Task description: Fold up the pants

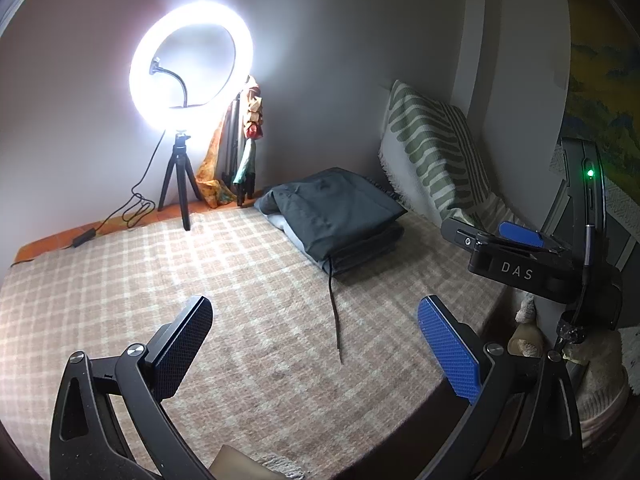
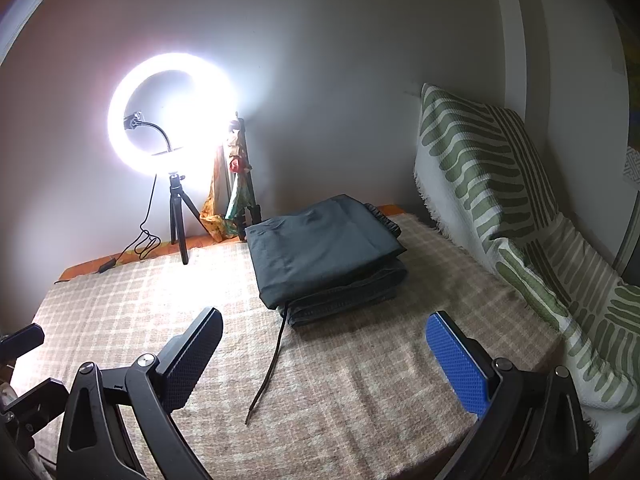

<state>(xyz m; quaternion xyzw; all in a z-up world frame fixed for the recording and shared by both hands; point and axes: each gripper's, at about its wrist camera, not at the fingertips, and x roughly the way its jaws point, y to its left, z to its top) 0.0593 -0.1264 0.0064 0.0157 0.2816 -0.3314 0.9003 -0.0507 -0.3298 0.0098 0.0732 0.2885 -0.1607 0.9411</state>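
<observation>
Plaid blanket [image 2: 360, 380] bears folded pants [image 2: 324, 256] (drawstring trailing).

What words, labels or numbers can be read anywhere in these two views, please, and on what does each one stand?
"DAS": white letters on the black body of the right tongs, seen from the left wrist view.

No other text is legible: none shows on the folded pants, the checked blanket, the striped green throw or the ring light. The green dot on that tool is a lamp, not a sign.

Checked beige blanket [image 2: 360, 380] covers the surface; folded dark pants [image 2: 324, 256] and tripod [image 2: 178, 216] rest on it.
</observation>
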